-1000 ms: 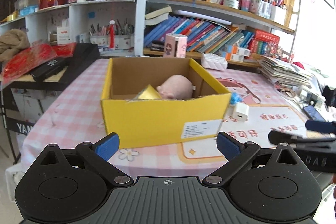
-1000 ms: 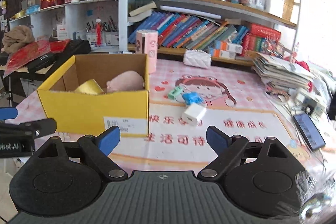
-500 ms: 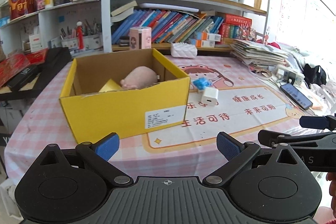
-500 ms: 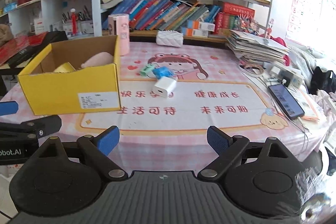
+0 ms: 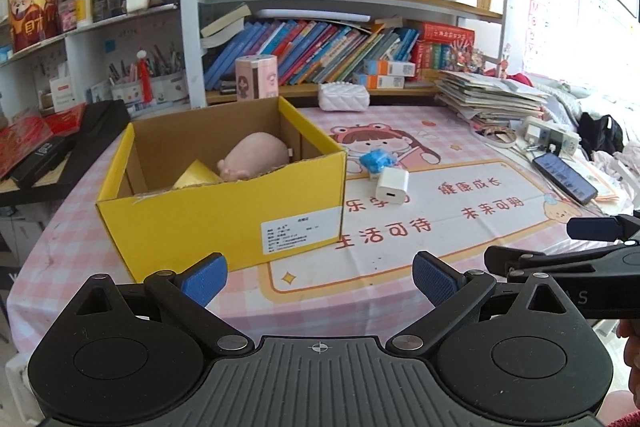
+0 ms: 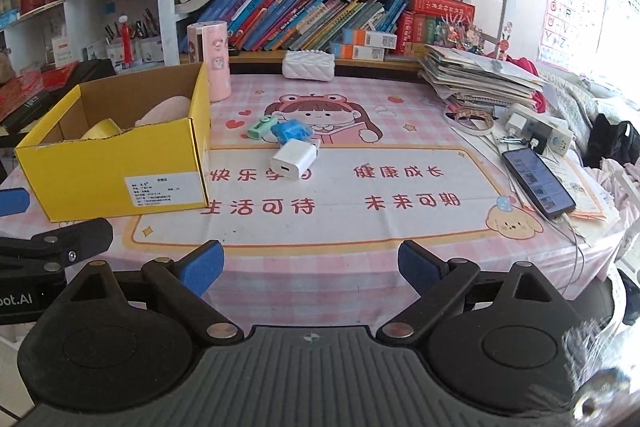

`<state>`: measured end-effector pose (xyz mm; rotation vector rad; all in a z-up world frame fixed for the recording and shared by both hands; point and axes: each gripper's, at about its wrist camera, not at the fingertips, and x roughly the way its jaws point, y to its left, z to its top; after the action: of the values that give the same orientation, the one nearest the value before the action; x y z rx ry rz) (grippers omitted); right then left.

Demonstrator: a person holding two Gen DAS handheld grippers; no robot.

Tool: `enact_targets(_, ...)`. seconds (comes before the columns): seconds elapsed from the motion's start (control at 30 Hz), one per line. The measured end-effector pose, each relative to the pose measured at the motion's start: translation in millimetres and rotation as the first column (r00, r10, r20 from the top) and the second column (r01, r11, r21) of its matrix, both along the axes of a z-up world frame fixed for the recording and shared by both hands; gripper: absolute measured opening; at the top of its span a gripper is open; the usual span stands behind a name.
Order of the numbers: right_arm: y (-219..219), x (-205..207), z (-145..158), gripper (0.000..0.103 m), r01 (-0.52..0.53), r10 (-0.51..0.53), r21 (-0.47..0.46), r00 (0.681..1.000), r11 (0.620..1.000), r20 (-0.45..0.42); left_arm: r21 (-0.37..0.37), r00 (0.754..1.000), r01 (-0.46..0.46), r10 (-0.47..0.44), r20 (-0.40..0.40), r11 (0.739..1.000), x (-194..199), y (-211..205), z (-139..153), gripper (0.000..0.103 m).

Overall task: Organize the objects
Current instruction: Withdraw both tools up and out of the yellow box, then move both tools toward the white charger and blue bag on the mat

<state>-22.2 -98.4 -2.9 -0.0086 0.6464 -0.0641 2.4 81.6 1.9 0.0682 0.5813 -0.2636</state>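
A yellow cardboard box (image 5: 224, 215) (image 6: 116, 171) stands open on the pink table mat, holding a pink plush toy (image 5: 256, 155) and a yellow item (image 5: 196, 175). Right of it lie a white charger (image 6: 294, 155) (image 5: 392, 185), a blue object (image 6: 290, 131) (image 5: 376, 161) and a mint green object (image 6: 259, 127). My left gripper (image 5: 320, 273) is open and empty at the table's near edge, before the box. My right gripper (image 6: 310, 261) is open and empty, to the right, well short of the charger.
A phone (image 6: 538, 183) with cable lies at the right. A paper stack (image 6: 480, 79), white quilted pouch (image 6: 308, 65) and pink canister (image 6: 210, 55) stand at the back. Bookshelves (image 6: 320, 15) rise behind. A dark stand with red packets (image 5: 48, 143) is on the left.
Both grippers have pulled back and swung right, so the box looks smaller and the right half of the mat shows. Jaws stayed open. Nothing on the table moved.
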Motion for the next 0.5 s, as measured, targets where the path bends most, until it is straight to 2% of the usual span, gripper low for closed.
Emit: enact_targets(0.5,-12,13,-1,0.096,-0.027,0.027,-0.001,1.000,1.000,-0.013,-0.003,1.000,-0.018,0.018,-0.020,1.000,8,-13,-3,0.100)
